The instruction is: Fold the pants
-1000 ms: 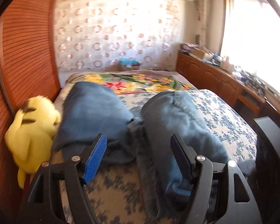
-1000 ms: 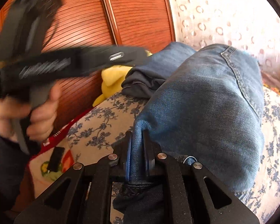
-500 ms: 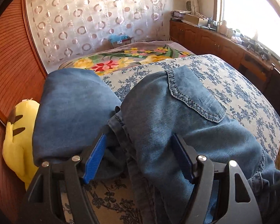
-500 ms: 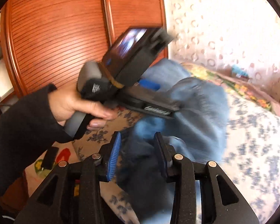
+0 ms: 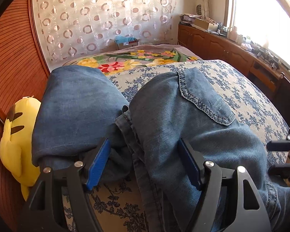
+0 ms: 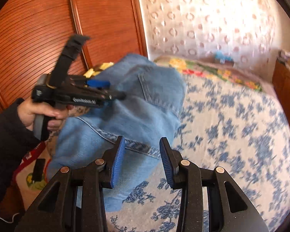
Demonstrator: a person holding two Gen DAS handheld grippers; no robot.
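Lying folded on the floral bed [image 5: 241, 89], the jeans [image 5: 183, 116] sit beside a yellow plush [image 5: 15, 135]. Left tool [image 5: 145, 162] gapes wide over the denim, gripping nothing. Right tool [image 6: 141, 160], jaws just parted, holds nothing.

A bed [image 5: 232, 89] with a blue-flowered cover carries the jeans [image 5: 183, 119] on its near left part. A bright floral blanket [image 5: 137, 60] lies across its far end, and a yellow plush toy [image 5: 15, 141] sits at its left edge.

Blue denim pants [image 5: 183, 116] — folded over, back pocket up — on bedspread [image 5: 241, 89].
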